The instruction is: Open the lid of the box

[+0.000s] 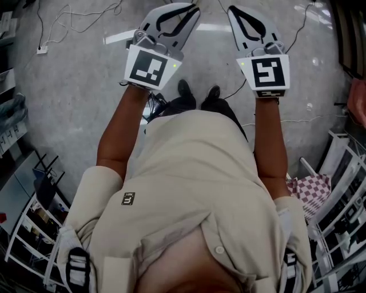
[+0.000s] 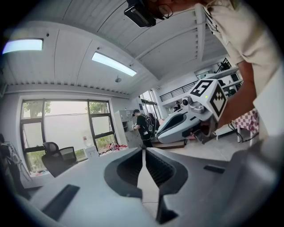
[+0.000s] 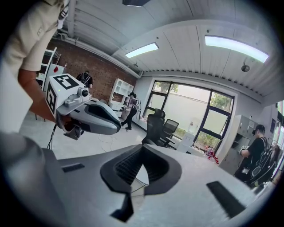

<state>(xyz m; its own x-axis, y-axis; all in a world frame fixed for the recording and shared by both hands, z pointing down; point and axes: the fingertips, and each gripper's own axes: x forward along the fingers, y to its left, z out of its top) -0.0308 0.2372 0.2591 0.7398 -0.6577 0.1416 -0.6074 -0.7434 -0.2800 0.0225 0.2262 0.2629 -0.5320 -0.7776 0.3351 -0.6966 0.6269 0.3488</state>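
No box or lid shows in any view. In the head view a person in a beige shirt [image 1: 189, 189] stands on a grey floor and holds both grippers out in front, side by side, jaws pointing away. My left gripper [image 1: 191, 7] is shut, its tips touching with nothing between them; its own view shows the same, left gripper [image 2: 143, 150]. My right gripper [image 1: 231, 8] is also shut and empty, as in its own view, right gripper [image 3: 143, 147]. Each gripper view shows the other one beside it: the right gripper [image 2: 159, 135] and the left gripper [image 3: 119, 128].
Cables [image 1: 68, 26] trail over the concrete floor. Wire shelves stand at the left [image 1: 34, 223] and right [image 1: 343, 189], with a checked cloth [image 1: 309, 189] by the right one. Office chairs [image 3: 155, 126], windows and other people [image 2: 143, 126] are farther off in the room.
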